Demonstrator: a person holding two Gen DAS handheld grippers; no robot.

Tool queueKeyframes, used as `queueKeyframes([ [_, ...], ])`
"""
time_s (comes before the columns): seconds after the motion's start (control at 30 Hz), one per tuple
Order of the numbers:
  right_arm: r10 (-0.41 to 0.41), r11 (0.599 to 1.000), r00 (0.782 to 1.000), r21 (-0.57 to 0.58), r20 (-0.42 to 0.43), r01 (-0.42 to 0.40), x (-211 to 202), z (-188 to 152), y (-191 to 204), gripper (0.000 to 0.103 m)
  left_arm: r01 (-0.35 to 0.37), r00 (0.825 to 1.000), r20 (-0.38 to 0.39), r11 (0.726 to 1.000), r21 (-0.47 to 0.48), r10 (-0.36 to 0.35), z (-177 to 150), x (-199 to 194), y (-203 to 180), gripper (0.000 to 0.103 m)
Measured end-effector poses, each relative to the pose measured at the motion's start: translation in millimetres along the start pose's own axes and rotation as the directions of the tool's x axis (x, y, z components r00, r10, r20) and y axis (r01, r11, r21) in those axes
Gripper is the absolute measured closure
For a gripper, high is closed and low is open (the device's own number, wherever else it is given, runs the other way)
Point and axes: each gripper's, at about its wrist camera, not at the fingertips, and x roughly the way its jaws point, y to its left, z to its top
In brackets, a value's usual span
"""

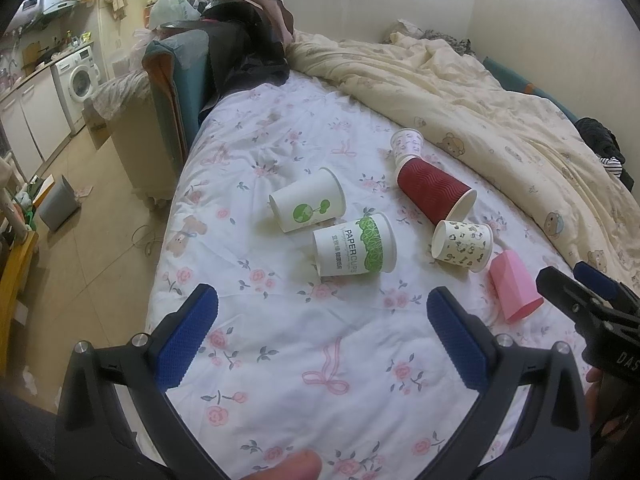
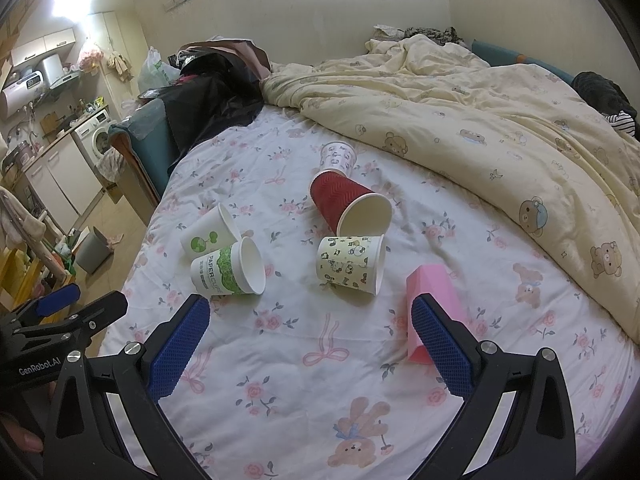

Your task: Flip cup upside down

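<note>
Several cups lie on their sides on the floral bed sheet (image 1: 320, 360). They are a white cup with a green globe (image 1: 307, 206) (image 2: 206, 232), a white-and-green "PAPER CUPS" cup (image 1: 354, 250) (image 2: 230, 266), a red ribbed cup (image 1: 434, 192) (image 2: 346, 204), a patterned cup (image 1: 464, 245) (image 2: 350, 264), a small white printed cup (image 1: 407, 143) (image 2: 339, 156) and a pink cup (image 1: 514, 290) (image 2: 434, 300). My left gripper (image 1: 322, 328) is open and empty, near of the cups. My right gripper (image 2: 310, 336) is open and empty, its right finger in front of the pink cup.
A cream bear-print duvet (image 2: 500, 128) is heaped at the right and back of the bed. Dark clothes (image 1: 248, 48) lie at the bed's far left corner. The bed's left edge drops to a floor with a grey bin (image 1: 60, 204). Each gripper shows in the other's view.
</note>
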Motion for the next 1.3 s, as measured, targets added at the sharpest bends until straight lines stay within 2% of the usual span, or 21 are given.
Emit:
queueKeyframes([
  [0.6, 0.01, 1.0, 1.0, 0.011, -0.003, -0.01, 1, -2, 0, 0.0, 0.007, 1.0, -0.003, 1.0, 0.003, -0.007, 0, 1, 0, 0.0],
  [0.8, 0.033, 0.999, 0.999, 0.001, -0.04, -0.033, 12, 20, -3, 0.0, -0.002, 1.0, -0.019, 1.0, 0.023, 0.002, 23, 12, -1, 0.0],
  [0.97, 0.049, 0.999, 0.98, 0.03, -0.193, -0.044, 52, 52, -23, 0.0, -0.022, 0.998, -0.062, 0.999, 0.035, 0.025, 49, 41, -4, 0.0],
  [1.2, -0.004, 0.997, 0.939, -0.069, -0.345, -0.021, 119, 88, -30, 0.0, -0.034, 0.992, -0.123, 0.998, 0.061, 0.042, 74, 86, -6, 0.0],
  [1.3, -0.045, 0.993, 0.926, -0.116, -0.376, 0.001, 148, 101, -29, 0.0, -0.036, 0.99, -0.137, 0.997, 0.061, 0.045, 82, 104, -4, 0.0],
])
